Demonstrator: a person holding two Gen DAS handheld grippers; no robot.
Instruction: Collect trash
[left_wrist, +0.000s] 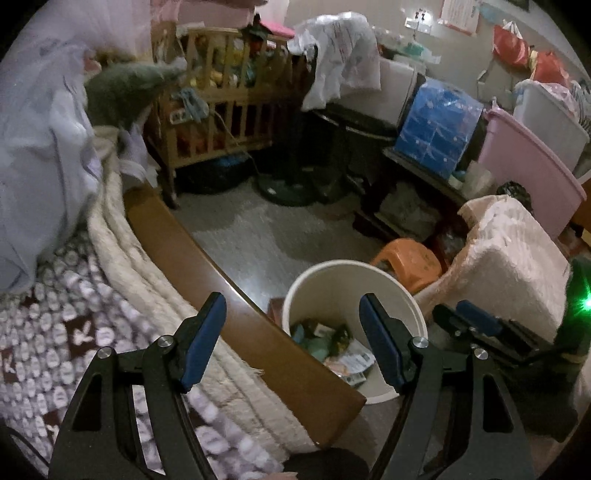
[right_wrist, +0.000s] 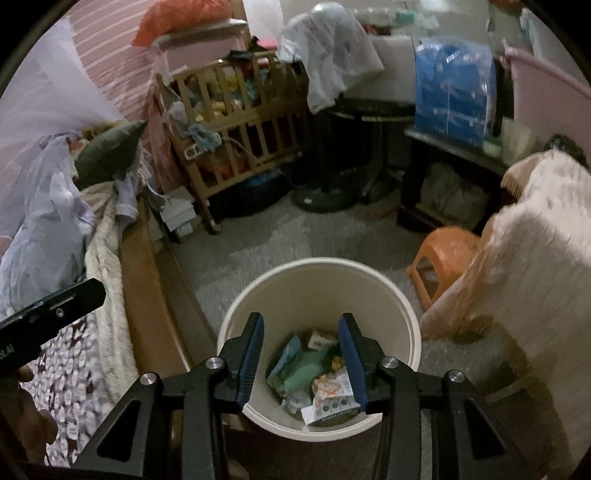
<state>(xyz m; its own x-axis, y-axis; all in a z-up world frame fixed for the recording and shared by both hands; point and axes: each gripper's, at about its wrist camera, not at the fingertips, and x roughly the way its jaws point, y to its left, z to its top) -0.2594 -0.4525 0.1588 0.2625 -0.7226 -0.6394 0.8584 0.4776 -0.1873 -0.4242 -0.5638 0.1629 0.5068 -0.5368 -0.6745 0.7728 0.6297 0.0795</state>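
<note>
A cream trash bucket (right_wrist: 321, 280) stands on the grey floor beside the wooden bed frame (left_wrist: 236, 295), wrappers (right_wrist: 325, 395) piled inside. Above it, the right gripper (right_wrist: 301, 354) and left gripper (left_wrist: 291, 332) hover with jaws parted, empty. An orange stool (right_wrist: 443, 254) sits nearby.

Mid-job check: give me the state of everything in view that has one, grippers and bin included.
Left gripper: open, nothing between its jaws.
Right gripper: partly open, empty, above the bin.
White bin: upright on the floor, no lid, wrappers and packets at the bottom.
Orange stool: upright beside the bin.
Wooden crib: piled with toys.
</note>
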